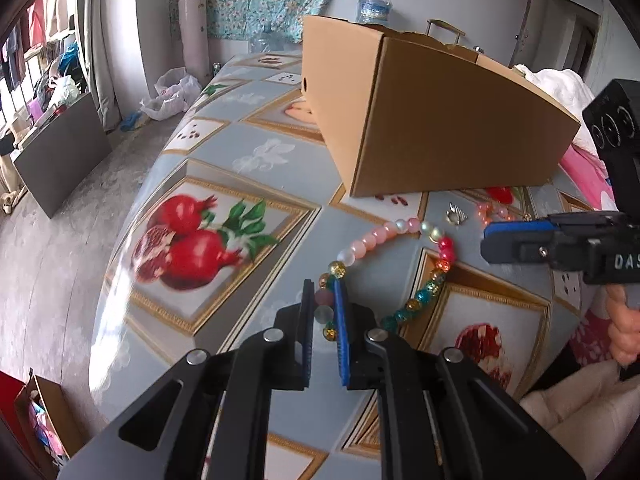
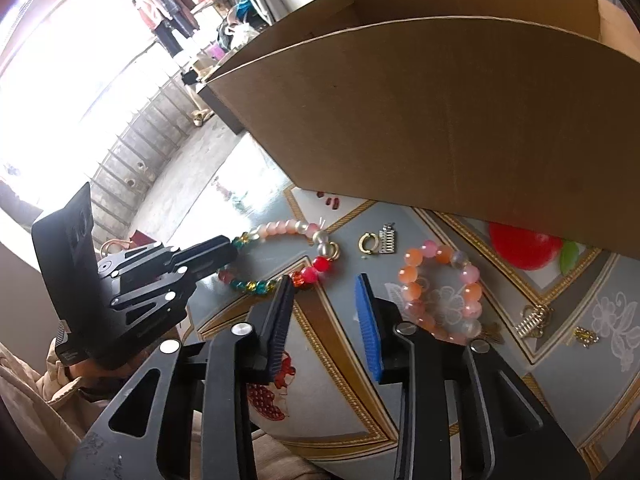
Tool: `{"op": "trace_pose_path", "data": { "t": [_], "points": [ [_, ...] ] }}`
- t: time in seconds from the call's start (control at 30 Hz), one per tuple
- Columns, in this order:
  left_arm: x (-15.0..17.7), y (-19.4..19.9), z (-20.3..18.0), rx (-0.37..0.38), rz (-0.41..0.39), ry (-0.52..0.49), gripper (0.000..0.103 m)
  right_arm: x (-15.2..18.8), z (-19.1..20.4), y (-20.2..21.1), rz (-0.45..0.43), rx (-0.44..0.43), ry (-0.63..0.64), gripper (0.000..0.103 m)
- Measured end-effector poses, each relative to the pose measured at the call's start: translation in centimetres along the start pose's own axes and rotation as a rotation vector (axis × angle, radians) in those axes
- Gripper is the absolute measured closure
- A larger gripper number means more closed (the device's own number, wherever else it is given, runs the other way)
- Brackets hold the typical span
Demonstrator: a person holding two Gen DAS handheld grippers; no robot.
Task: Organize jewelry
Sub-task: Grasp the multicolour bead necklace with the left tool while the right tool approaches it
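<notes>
We see the bead string [image 1: 400,264] lying in a loop on the table [image 1: 256,148], its pink, clear, red, teal and gold beads curving from 12 o'clock round to 5 o'clock of the left gripper [image 1: 324,312]. That gripper has its jaws drawn narrow around the string's near end, with a mauve, a pale and a gold bead pinched between the blue pad and the black one. From the right wrist view the same string [image 2: 288,256] sits at 11 o'clock of the right gripper [image 2: 324,312], and the left gripper [image 2: 224,256] meets it from 9 o'clock.

We hold the right gripper with its jaws wide and nothing between them, over bare tablecloth. Its black finger [image 2: 280,320] stands just in front of the string's red and orange beads; we cannot tell whether they touch.

At 2 o'clock of the right gripper lies a bracelet [image 2: 440,292] of orange and pink beads, coiled on itself. Between string and bracelet, at 12 o'clock, rest a gold ring [image 2: 367,243] and a small silver charm [image 2: 387,238], just beside each other. Further out at 3 o'clock we find a gold clip [image 2: 534,320] and a tiny gold piece [image 2: 586,336].

Beyond all of it, at 12 o'clock, stands the box [image 2: 440,112], open at the top, on the fruit-printed cloth.
</notes>
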State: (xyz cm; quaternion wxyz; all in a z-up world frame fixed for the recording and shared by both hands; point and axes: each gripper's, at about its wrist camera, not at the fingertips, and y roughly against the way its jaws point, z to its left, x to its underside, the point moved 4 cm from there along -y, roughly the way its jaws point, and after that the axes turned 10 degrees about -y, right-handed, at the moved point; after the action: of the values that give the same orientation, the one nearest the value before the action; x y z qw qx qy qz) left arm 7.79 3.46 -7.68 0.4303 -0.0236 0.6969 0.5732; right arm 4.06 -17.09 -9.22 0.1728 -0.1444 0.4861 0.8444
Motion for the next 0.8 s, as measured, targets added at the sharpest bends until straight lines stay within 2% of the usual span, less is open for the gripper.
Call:
{"op": "trace_pose_path", "data": {
  "t": [0.23,0.4,0.8],
  "points": [
    [-0.2,-0.2,0.2,0.007,-0.008,0.021,0.094,-0.7,1.0,-1.2,0.018,-0.004,0.027,0.079],
    [-0.3,-0.3,0.1,0.012,-0.013,0.019,0.094,-1.1,1.2,-2.3,0.038,0.026,0.032,0.087],
    [-0.3,-0.3,0.2,0.037,-0.022,0.011,0.093,-1.3,2.5,-3.4,0.081,0.027,0.038,0.086]
  ]
}}
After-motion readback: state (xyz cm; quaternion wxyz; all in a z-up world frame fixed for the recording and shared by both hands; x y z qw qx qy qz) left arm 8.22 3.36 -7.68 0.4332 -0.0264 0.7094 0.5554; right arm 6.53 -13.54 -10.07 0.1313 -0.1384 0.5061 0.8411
